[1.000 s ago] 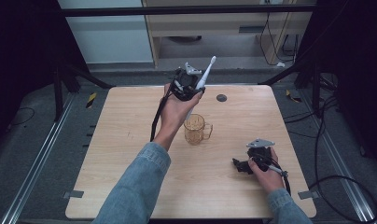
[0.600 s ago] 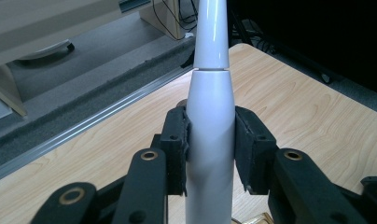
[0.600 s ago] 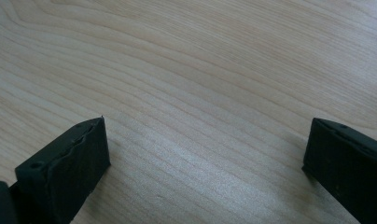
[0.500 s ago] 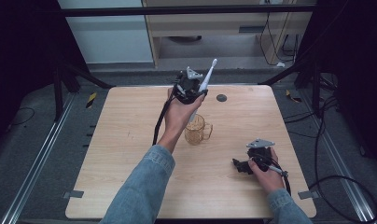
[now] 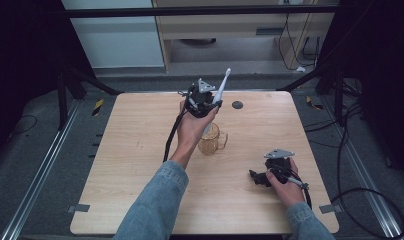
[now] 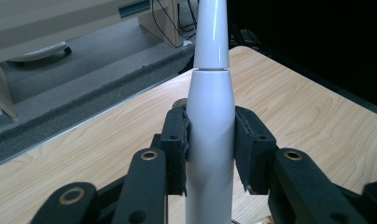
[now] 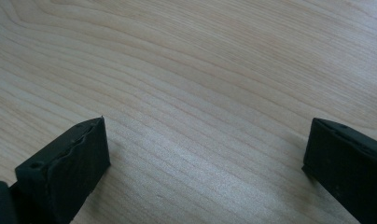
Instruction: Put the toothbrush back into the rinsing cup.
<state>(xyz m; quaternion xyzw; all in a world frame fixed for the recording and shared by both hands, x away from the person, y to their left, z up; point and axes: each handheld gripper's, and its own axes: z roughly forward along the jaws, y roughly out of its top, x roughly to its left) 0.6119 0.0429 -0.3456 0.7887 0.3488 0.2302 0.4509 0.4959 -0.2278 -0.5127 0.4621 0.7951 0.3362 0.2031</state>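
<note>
**Inspector A:** What is recorded for the left gripper [image 5: 206,102]?

**Inspector B:** It is held raised over the worktop [image 5: 140,150], toward the middle of the far edge. A white electric toothbrush [image 5: 219,95] is clamped between its jaws. In the left gripper view the pads [image 6: 178,149] are seen pressed against both sides of the white handle [image 6: 210,140], and the narrower neck is seen rising out of the top of that view. In the high view the toothbrush is tilted, with its head up and away from the person.

**Inspector A:** And below it?

**Inspector B:** A glass mug [image 5: 211,140] with a handle on its right side is noted near the centre of the worktop, just beneath the left hand [image 5: 194,127]. Whether the lower end of the toothbrush reaches into the mug cannot be told, as it is hidden behind the hand.

**Inspector A:** The right gripper [image 5: 264,176]?

**Inspector B:** It is held low near the right part of the near edge, well apart from the mug. Its jaws are spread wide, and bare wood grain is seen between them in the right gripper view. Nothing is gripped.

**Inspector A:** Anything else on the worktop?

**Inspector B:** A small dark round disc [image 5: 237,105] is noted near the far edge, to the right of the left gripper. A cable [image 5: 171,137] is seen trailing from the left gripper along the forearm, which is covered by a denim sleeve [image 5: 150,210].
</note>
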